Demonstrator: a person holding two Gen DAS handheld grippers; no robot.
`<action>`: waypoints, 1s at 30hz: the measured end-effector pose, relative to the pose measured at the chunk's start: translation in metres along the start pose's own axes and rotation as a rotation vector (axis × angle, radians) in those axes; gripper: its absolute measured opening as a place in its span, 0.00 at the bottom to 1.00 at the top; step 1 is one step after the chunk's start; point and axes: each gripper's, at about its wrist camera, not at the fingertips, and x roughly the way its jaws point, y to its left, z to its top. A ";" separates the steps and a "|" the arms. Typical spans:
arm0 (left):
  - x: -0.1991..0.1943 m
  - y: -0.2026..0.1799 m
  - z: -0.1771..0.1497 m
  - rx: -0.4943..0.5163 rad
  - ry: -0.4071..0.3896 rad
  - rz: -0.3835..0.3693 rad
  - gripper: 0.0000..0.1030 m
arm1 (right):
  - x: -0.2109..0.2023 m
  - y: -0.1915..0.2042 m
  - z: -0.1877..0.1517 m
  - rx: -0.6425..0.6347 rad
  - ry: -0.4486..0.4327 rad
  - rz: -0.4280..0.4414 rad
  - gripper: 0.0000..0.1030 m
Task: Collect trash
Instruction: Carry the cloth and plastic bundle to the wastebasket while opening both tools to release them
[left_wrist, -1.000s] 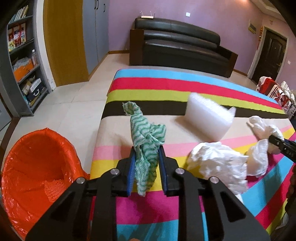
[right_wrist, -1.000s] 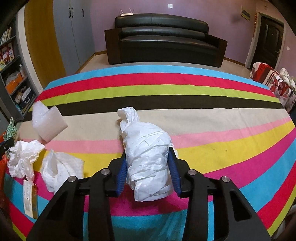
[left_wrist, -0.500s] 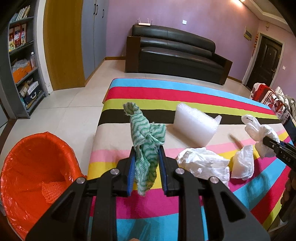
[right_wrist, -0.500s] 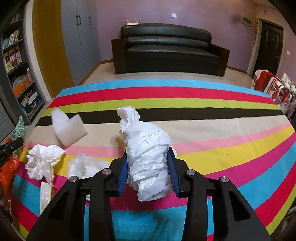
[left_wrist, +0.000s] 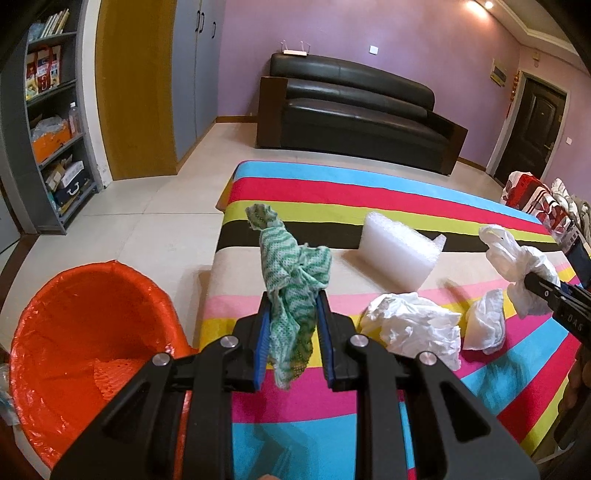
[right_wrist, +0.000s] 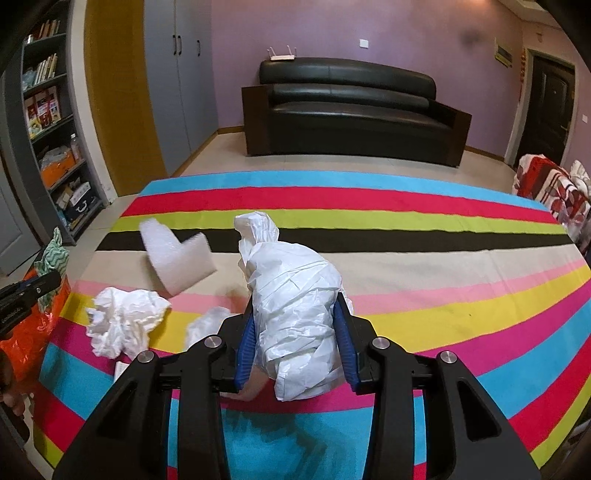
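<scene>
**Both pieces lifted clear of the table**

Your left gripper (left_wrist: 291, 343) stays clamped nearly shut on the green cloth (left_wrist: 291, 280). Your right gripper (right_wrist: 295, 350) pinches the white plastic bag (right_wrist: 295, 295). Both have risen off the striped tablecloth (right_wrist: 443, 325) over the last second. The orange bin (left_wrist: 92, 332) sits low left of the cloth. Carry both there. Crumpled paper (left_wrist: 410, 328) and foam wrap (left_wrist: 395, 254) remain on the table.

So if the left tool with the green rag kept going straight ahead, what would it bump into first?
Probably the striped cloth on the table. The left tool, shut on the green rag, points down at the table's bare part beside the bubble wrap. Depth is unclear.
</scene>
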 end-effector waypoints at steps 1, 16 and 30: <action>-0.001 0.001 0.000 -0.001 -0.001 0.001 0.22 | -0.001 0.003 0.000 -0.002 -0.004 0.004 0.36; -0.027 0.028 -0.005 -0.042 -0.018 0.037 0.22 | -0.009 0.049 0.010 -0.044 -0.039 0.063 0.36; -0.057 0.071 -0.012 -0.089 -0.032 0.100 0.22 | -0.014 0.109 0.012 -0.105 -0.065 0.137 0.36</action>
